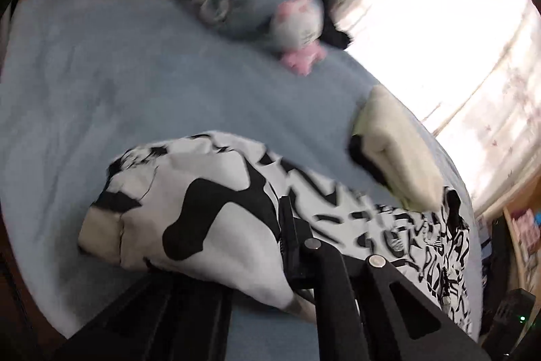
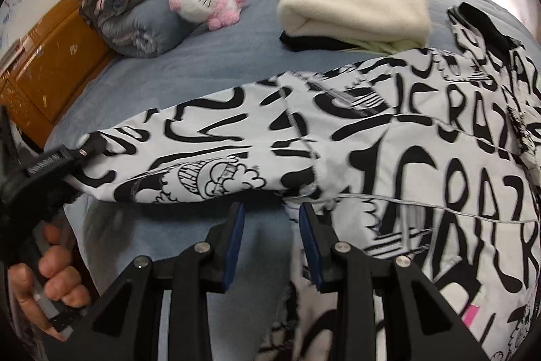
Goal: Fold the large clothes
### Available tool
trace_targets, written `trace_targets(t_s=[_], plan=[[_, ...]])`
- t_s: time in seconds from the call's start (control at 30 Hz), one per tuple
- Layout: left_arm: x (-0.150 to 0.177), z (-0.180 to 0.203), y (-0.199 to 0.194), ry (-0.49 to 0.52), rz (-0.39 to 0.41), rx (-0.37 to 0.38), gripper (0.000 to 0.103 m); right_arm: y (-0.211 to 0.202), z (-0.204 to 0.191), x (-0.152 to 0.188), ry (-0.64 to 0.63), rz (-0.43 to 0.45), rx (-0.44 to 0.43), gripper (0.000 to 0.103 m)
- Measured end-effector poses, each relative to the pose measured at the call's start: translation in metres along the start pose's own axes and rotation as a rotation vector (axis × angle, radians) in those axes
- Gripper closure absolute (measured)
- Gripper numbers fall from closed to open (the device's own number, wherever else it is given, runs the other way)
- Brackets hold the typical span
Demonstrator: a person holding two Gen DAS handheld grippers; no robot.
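Fabric fills the near half of both views: a large white garment printed with black graffiti lettering point(image 2: 389, 137) lies spread across the blue-grey bed point(image 2: 209, 56), its body to the right and one long sleeve reaching out to the left. The left claw point(image 1: 287, 225) has its jaws closed tight on the cloth near the end of that sleeve, and in the right wrist view the same claw point(image 2: 86, 153) is seen at the far left pinching the cuff, with the person's hand point(image 2: 54, 273) wrapped round its handle below. The right claw point(image 2: 270, 225) stands partly open with blue pads just short of the sleeve's near edge, holding nothing; bare bedding shows between its fingers. Judging by this, the step in hand is folding the sleeve across the body. To do it well, the left claw should carry the cuff high enough that the sleeve clears the bed, then swing it rightward and lay it flat along the torso so the fold falls at the shoulder seam. The right claw would help most by pressing or pinning the garment near the armpit so the body does not drag along. Beyond lie a folded cream fleece blanket point(image 2: 355, 12), a pink and white plush cat point(image 2: 206, 0) and rolled grey bedding point(image 2: 159, 2), all well apart from the fold's path.
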State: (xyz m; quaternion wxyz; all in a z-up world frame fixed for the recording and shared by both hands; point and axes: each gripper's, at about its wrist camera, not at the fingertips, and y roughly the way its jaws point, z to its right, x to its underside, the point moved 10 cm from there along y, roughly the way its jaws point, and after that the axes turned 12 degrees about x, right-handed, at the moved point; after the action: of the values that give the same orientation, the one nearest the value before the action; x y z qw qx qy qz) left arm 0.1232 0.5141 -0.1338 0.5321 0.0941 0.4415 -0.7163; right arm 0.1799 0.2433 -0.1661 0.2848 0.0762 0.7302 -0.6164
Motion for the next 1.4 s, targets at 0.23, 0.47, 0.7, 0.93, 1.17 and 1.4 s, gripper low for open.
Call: trace_targets(t_s=[0.23, 0.47, 0.7, 0.93, 1.17, 1.4], plan=[[-0.01, 0.138, -0.017, 0.231, 0.051, 0.101, 0.1, -0.028, 0.067, -0.005, 0.118, 0.051, -0.001, 0.07], [0.041, 0.28, 0.02, 0.408, -0.053, 0.233, 0.099, -0.048, 0.172, 0.009, 0.276, 0.082, 0.063, 0.07], [0.158, 0.361, 0.095, 0.523, -0.284, 0.276, 0.098, -0.051, 0.272, 0.039, 0.431, 0.065, 0.128, 0.07], [0.279, 0.376, 0.146, 0.661, -0.514, 0.252, 0.078, -0.05, 0.327, 0.063, 0.498, 0.047, 0.145, 0.069], [0.29, 0.378, 0.133, 0.593, -0.58, 0.334, 0.033, -0.052, 0.335, 0.071, 0.493, 0.05, 0.116, 0.069], [0.238, 0.37, 0.084, 0.556, -0.508, 0.396, 0.028, -0.066, 0.32, 0.049, 0.427, 0.105, 0.087, 0.056]])
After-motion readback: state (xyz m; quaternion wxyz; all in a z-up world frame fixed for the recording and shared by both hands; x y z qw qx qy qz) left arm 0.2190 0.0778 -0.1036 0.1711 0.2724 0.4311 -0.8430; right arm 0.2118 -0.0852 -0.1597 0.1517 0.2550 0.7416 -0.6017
